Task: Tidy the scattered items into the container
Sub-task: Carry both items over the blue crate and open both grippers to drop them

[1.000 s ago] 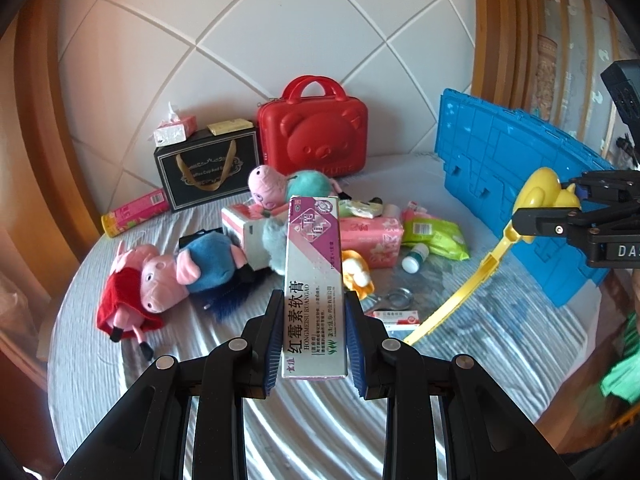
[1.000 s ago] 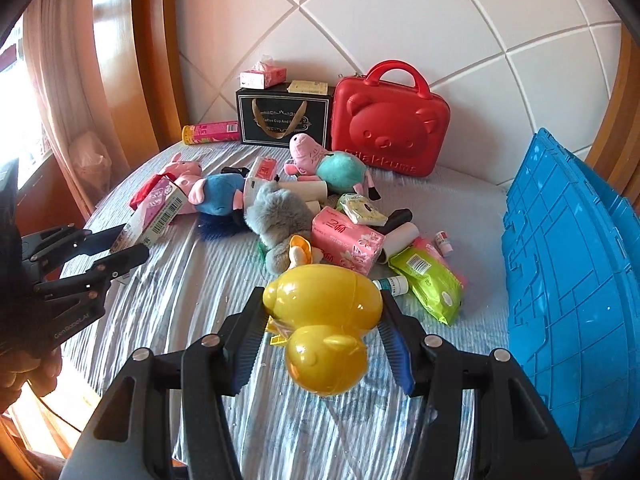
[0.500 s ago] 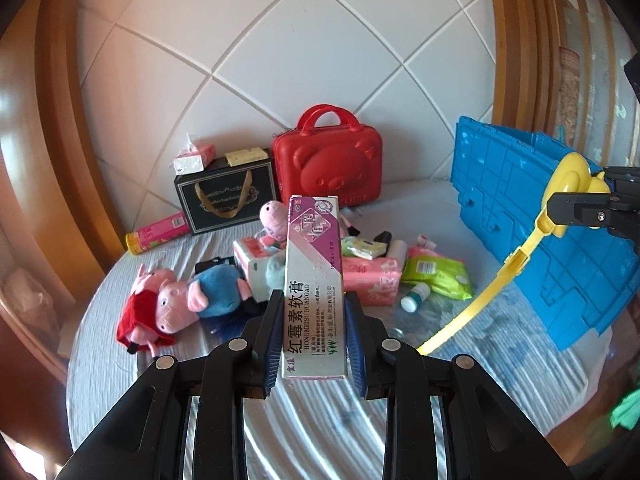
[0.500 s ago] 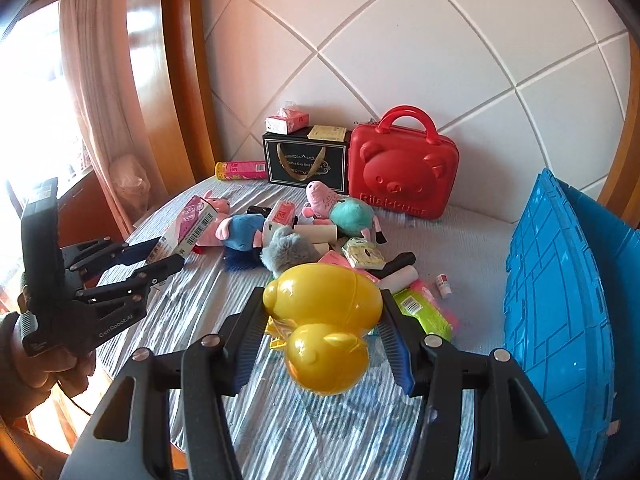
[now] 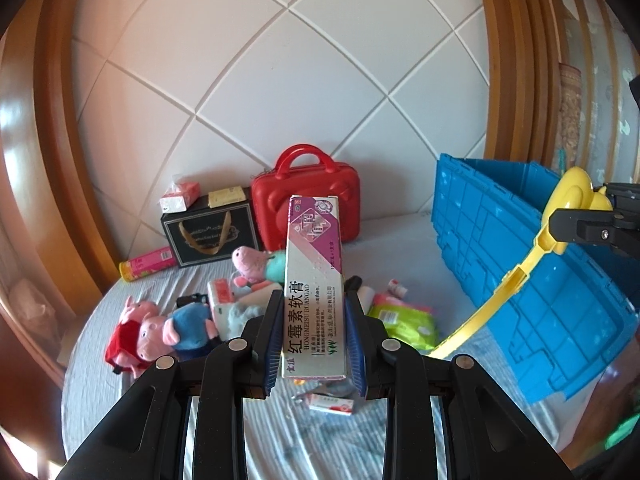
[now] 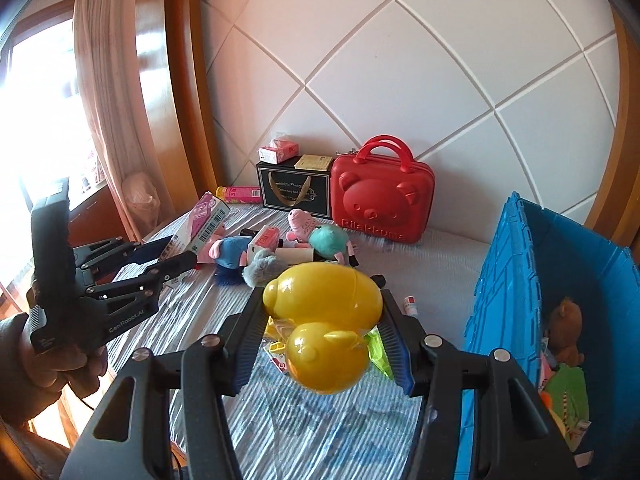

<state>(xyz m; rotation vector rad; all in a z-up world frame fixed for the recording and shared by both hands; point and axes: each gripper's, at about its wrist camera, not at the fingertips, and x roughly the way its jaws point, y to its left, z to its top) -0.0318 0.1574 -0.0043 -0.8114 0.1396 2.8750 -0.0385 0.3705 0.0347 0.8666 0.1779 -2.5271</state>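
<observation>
Right wrist view gives me the biggest thing first: the blue ribbed plastic crate (image 6: 504, 280) standing open at the right edge of the striped bedcover (image 6: 320, 420), a brown plush bear (image 6: 566, 332) already inside. I take that crate as the container, so both loads are held up off the cover to clear its wall. Against the padded wall stand a red bear-faced hard case (image 6: 380, 196) and a black gift box (image 6: 292, 190), probably not clutter. Between them and me lie the scattered plush pigs (image 5: 160, 326) and packets. My right gripper (image 6: 322, 344) pinches a yellow plastic duck-headed shoehorn (image 6: 320, 320) by its head, the handle trailing below. My left gripper (image 5: 314, 340) is pressed tight on a slim purple-and-silver ointment carton (image 5: 314, 284), gripped low so it stands upright and visible.
</observation>
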